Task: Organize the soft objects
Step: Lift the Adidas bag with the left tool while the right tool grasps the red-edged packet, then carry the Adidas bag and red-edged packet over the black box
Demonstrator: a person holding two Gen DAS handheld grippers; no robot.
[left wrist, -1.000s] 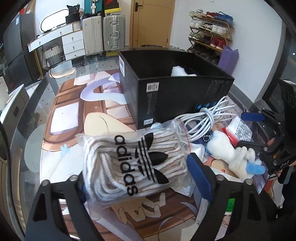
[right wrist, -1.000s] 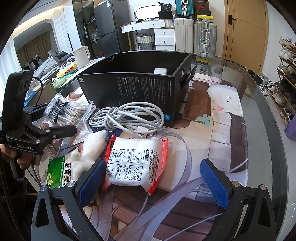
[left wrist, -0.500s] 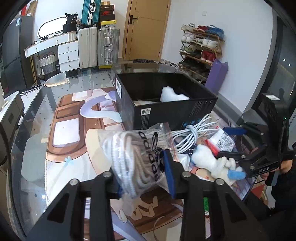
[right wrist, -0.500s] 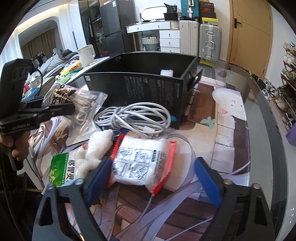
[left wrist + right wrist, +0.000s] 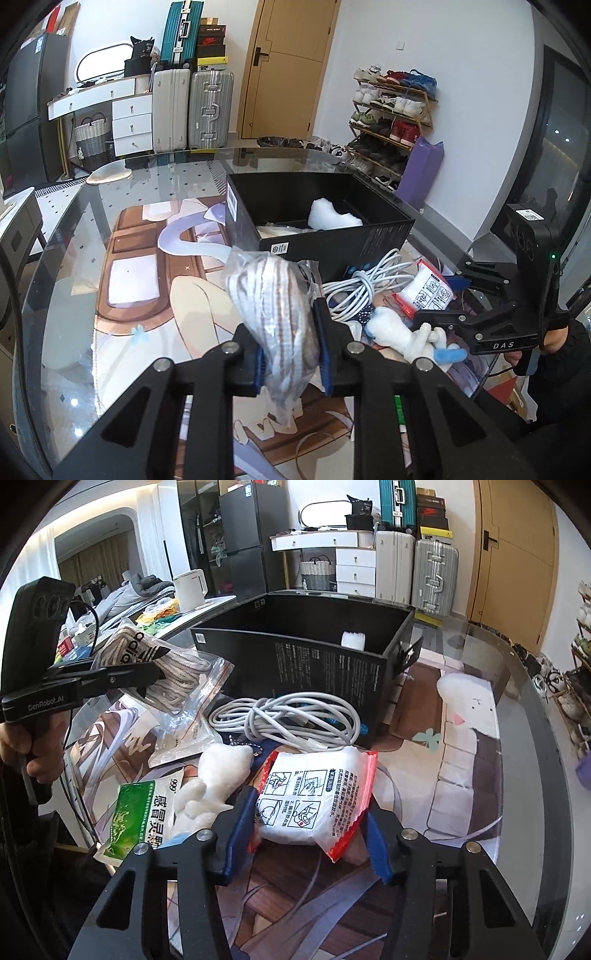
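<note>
My left gripper (image 5: 290,350) is shut on a clear bag of striped Adidas socks (image 5: 275,306) and holds it above the mat; the bag also shows in the right wrist view (image 5: 162,672). My right gripper (image 5: 306,834) is closed around a white, red-edged packet (image 5: 317,797), which is lifted off the mat. A black open box (image 5: 317,221) stands behind, with white soft items (image 5: 332,218) inside. A white plush toy (image 5: 214,779) lies beside the packet.
A coiled white cable (image 5: 288,716) lies in front of the box. A green medicine sachet (image 5: 136,819) lies at the left. The glass table edge (image 5: 535,738) curves at the right. Suitcases and a shoe rack stand behind.
My left gripper has shut on the sock bag and lifted it. My right gripper has narrowed onto the white packet and raised it.
</note>
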